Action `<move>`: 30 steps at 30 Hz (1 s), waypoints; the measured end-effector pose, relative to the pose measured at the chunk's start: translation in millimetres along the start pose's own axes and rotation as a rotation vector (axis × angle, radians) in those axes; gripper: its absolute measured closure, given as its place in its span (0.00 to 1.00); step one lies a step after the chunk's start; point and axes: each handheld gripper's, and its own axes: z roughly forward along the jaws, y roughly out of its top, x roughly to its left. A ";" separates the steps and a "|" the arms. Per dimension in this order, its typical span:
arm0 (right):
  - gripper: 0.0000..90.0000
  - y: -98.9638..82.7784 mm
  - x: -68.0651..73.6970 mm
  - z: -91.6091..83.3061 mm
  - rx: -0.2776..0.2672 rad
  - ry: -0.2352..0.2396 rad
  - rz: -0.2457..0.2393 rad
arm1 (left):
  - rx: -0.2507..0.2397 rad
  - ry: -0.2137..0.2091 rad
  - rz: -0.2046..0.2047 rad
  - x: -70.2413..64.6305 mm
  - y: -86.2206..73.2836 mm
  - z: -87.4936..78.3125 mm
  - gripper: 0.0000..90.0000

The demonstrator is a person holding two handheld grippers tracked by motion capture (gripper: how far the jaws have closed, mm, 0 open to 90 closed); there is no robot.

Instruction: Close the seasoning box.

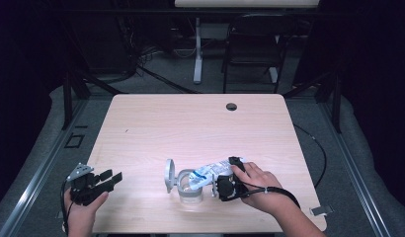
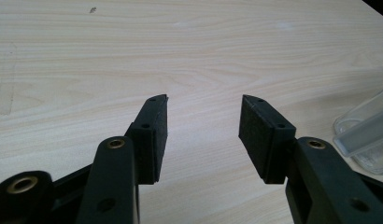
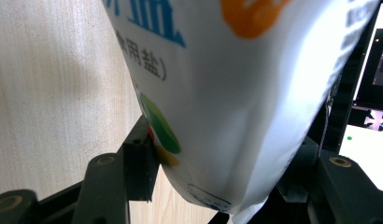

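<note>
right claw [image 1: 225, 183] clamped around salt bag [image 1: 210, 173], tilted over open jar [image 1: 189, 190]

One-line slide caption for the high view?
Right gripper tips a white bag into a clear jar; left gripper idles open.

Table brightly lit, surroundings dark, close-ups soft.

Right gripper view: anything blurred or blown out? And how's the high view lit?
Right gripper view: the bag sits so close that its print is soft, and the bright panel at the right edge is blown out. High view: the table is evenly lit, the surroundings fall to near black; the jar shows a pale sheen.
</note>
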 end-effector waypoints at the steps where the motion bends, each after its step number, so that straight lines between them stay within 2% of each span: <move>1: 0.47 0.3 -0.9 -1.6 0.021 -0.006 -0.017 | -0.001 0.000 -0.001 -0.1 0.1 0.0 0.58; 4: 0.47 0.4 -0.5 -1.2 0.012 -0.003 -0.011 | -0.001 0.000 -0.002 0.0 0.1 -0.1 0.58; 5: 0.47 1.3 -0.9 -2.7 0.026 -0.006 -0.019 | -0.001 0.000 -0.002 0.0 0.1 0.0 0.58; 10: 0.47 2.1 -1.1 -2.3 0.014 -0.013 -0.028 | 0.000 -0.002 -0.002 0.0 0.1 0.1 0.58; 19: 0.47 4.7 -2.9 -4.4 0.028 -0.021 -0.052 | -0.003 -0.003 -0.004 0.7 0.1 -0.2 0.58; 24: 0.47 5.8 -2.0 -4.3 0.021 -0.015 -0.039 | 0.002 -0.002 -0.003 1.1 0.2 -0.5 0.58; 25: 0.47 6.7 -3.0 -5.3 0.030 -0.022 -0.055 | 0.000 -0.002 -0.003 1.3 0.3 -0.6 0.58; 30: 0.47 7.5 -2.2 -4.8 0.022 -0.019 -0.049 | 0.002 -0.001 -0.004 1.7 0.5 -1.2 0.58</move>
